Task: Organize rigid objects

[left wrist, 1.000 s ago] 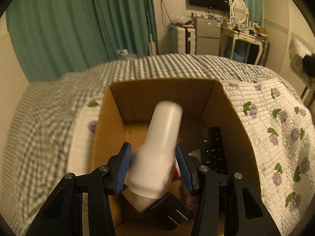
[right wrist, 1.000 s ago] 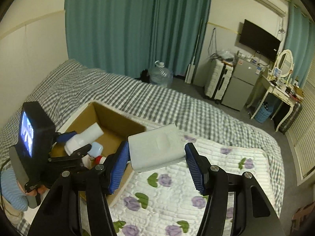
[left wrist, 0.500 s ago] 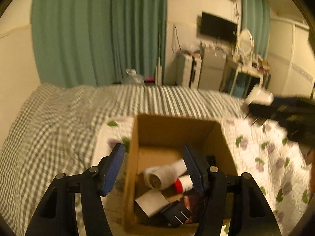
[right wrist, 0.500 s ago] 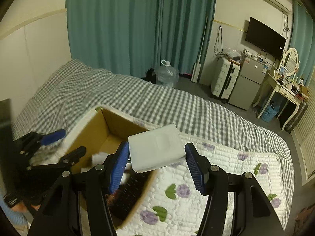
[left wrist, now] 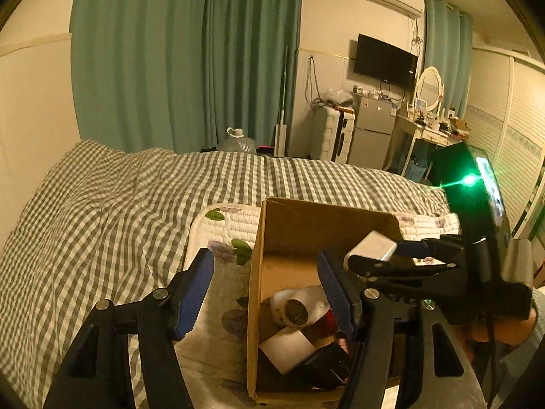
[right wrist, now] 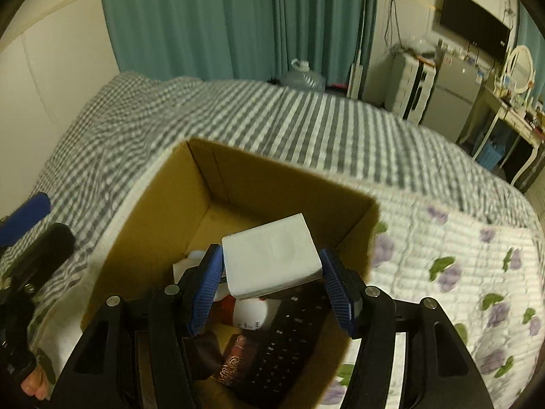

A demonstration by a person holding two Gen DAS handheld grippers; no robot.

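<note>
My right gripper [right wrist: 272,284] clamps the white box [right wrist: 271,255], tilted down over the open cardboard box [right wrist: 218,177]. My left gripper [left wrist: 264,293] hangs spread and unladen above the carton's near-left wall.

Teal curtains [left wrist: 190,58], checked bed [left wrist: 102,197]

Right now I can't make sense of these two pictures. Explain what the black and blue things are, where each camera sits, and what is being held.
No robot here: a person holds a two-fingered clamp tool in each hand, with a camera on each looking along its jaws. In the left view, the left gripper is open and empty. In the right view, the right gripper clamps a white box above an open cardboard box on the bed. Inside lie a white bottle and a black remote.
</note>
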